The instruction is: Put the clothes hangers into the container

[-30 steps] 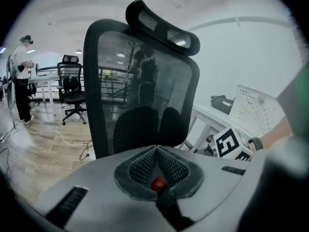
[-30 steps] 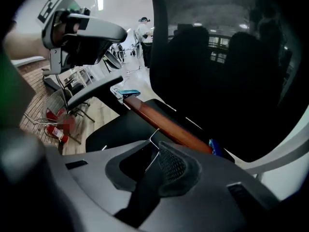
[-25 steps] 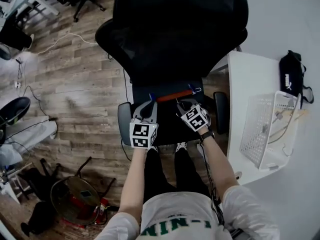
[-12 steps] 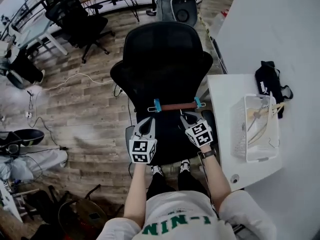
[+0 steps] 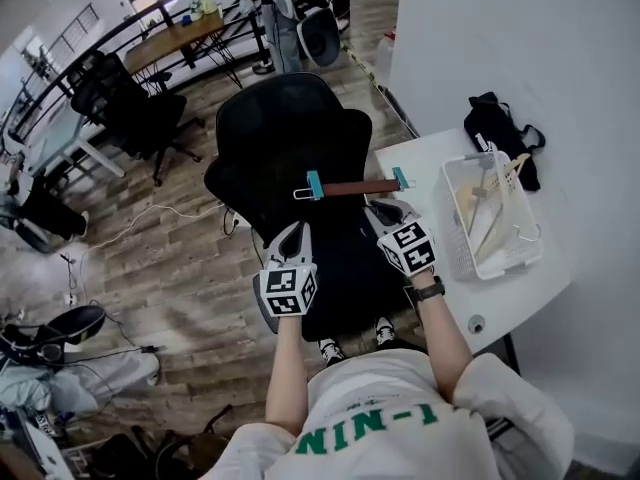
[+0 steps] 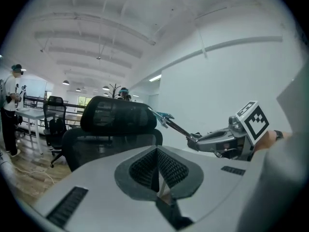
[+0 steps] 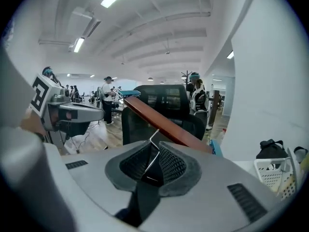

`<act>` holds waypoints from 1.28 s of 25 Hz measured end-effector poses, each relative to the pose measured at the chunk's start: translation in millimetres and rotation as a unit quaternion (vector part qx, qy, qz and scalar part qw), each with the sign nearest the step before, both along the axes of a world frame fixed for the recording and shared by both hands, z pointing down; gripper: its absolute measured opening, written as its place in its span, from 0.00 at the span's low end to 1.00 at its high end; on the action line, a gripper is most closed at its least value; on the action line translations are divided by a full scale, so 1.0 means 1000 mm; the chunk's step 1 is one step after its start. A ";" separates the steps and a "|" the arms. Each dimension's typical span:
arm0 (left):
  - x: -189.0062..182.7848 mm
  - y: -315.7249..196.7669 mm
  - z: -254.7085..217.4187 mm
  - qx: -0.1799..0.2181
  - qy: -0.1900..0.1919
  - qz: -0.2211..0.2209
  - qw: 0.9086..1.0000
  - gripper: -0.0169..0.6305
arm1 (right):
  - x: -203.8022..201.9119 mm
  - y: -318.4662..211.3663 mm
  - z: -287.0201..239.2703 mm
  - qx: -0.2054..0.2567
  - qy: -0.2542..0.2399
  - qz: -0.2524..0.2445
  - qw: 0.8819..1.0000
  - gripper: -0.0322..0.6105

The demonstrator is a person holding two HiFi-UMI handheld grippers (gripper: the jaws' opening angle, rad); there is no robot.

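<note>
In the head view we hold one hanger [image 5: 352, 186], a brown bar with a teal clip at each end, in the air to the left of the basket [image 5: 455, 230] and over the black chair [image 5: 285, 133]. The basket stands on the white bench [image 5: 500, 296] and already has other hangers [image 5: 488, 213] lying in it. A black bag [image 5: 497, 128] sits just beyond the basket.

A second ago this hanger was low by the chair's seat, far left of the basket. Now both hands have lifted, and the bar's right clip is near the basket's left rim. The right hand-held gripper [image 5: 385, 211] reaches up to the bar from below. The left hand-held gripper [image 5: 293, 236] sits on the side farther from the basket and seems clear of the hanger.

In the left gripper view, the jaws are pressed together with nothing between them. The hanger shows well ahead, carried by the other tool.

In the right gripper view, the jaws are clamped on the hanger's thin wire hook, and the brown bar slants across just above them. The basket shows at the lower right edge.

We judge the pick-up done. What remains is to carry the hanger right, over the basket's rim, and let go. On so thin a hook the bar may swing and catch the rim.
</note>
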State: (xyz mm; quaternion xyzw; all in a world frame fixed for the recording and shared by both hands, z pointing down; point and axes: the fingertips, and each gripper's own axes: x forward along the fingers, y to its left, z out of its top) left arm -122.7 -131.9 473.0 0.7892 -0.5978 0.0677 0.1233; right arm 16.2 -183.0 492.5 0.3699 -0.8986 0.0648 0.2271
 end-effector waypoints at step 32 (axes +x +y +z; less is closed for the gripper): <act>0.358 -0.042 -0.042 0.058 -0.010 0.311 0.949 0.05 | 0.335 0.044 -0.010 -0.125 -0.195 0.292 0.928 0.16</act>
